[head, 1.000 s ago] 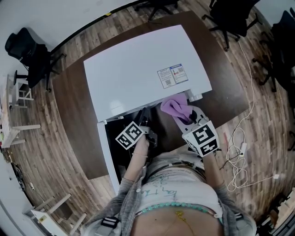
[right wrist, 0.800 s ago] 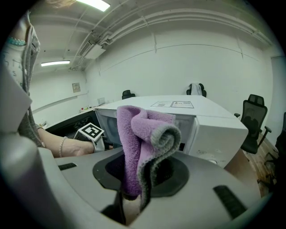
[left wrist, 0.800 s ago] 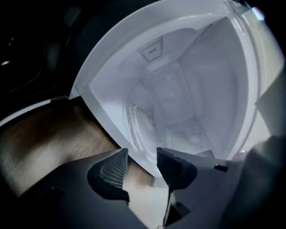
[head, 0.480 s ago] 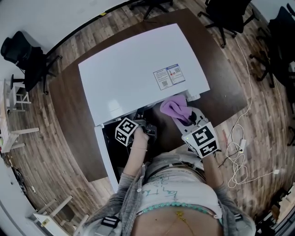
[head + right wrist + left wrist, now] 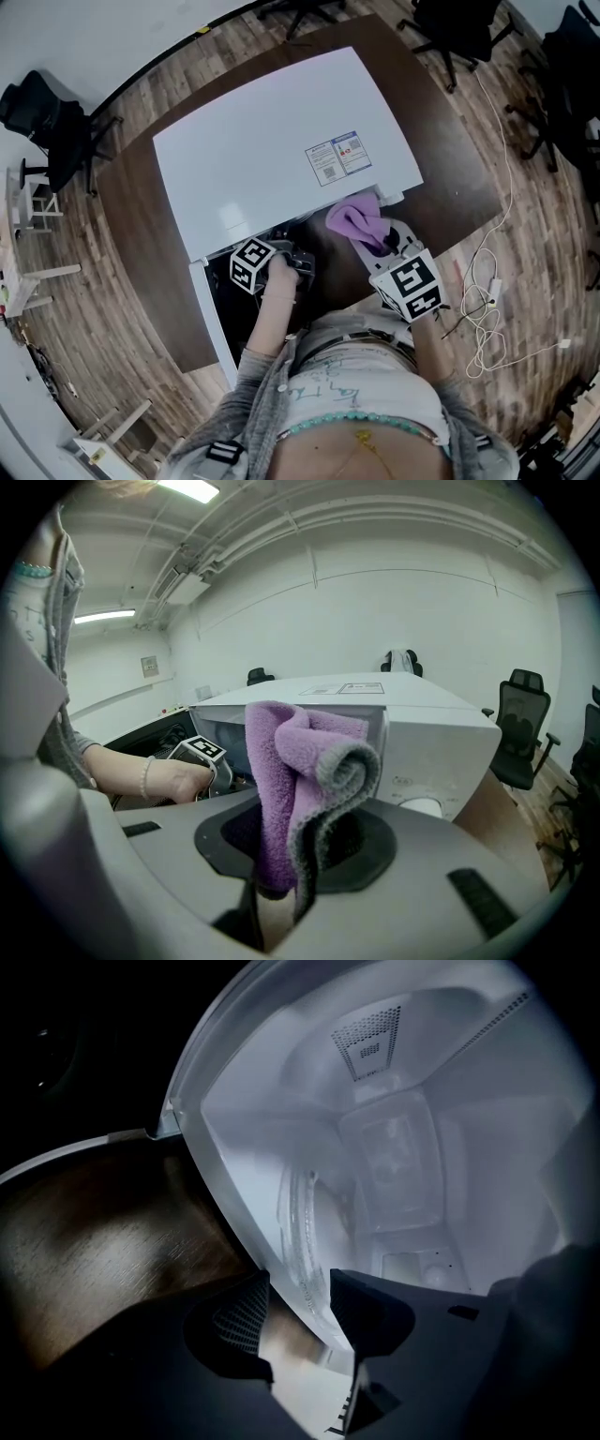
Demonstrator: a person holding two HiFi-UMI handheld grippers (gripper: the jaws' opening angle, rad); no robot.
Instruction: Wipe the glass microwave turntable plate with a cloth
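Observation:
The white microwave (image 5: 272, 141) stands on a dark table, its door (image 5: 214, 323) swung open at the near left. My left gripper (image 5: 296, 253) reaches into the cavity. In the left gripper view the clear glass turntable plate (image 5: 298, 1227) lies inside, and its rim and the white front sill run between the jaws of my left gripper (image 5: 300, 1286). The jaws have just been opening and the pads press on nothing. My right gripper (image 5: 380, 246) hovers at the microwave's near right corner, shut on a folded purple cloth (image 5: 300, 780) that sticks up from its jaws (image 5: 281, 892).
The dark table (image 5: 450, 187) reaches past the microwave on the right. A white cable (image 5: 487, 300) trails over the wooden floor beside it. Office chairs (image 5: 450, 28) stand behind the table, another chair (image 5: 42, 112) at the far left. My left hand (image 5: 159, 780) shows in the right gripper view.
My left gripper has slid up and left into the microwave's opening and rolled, as its marker cube shows. My right gripper and the cloth have stayed put.

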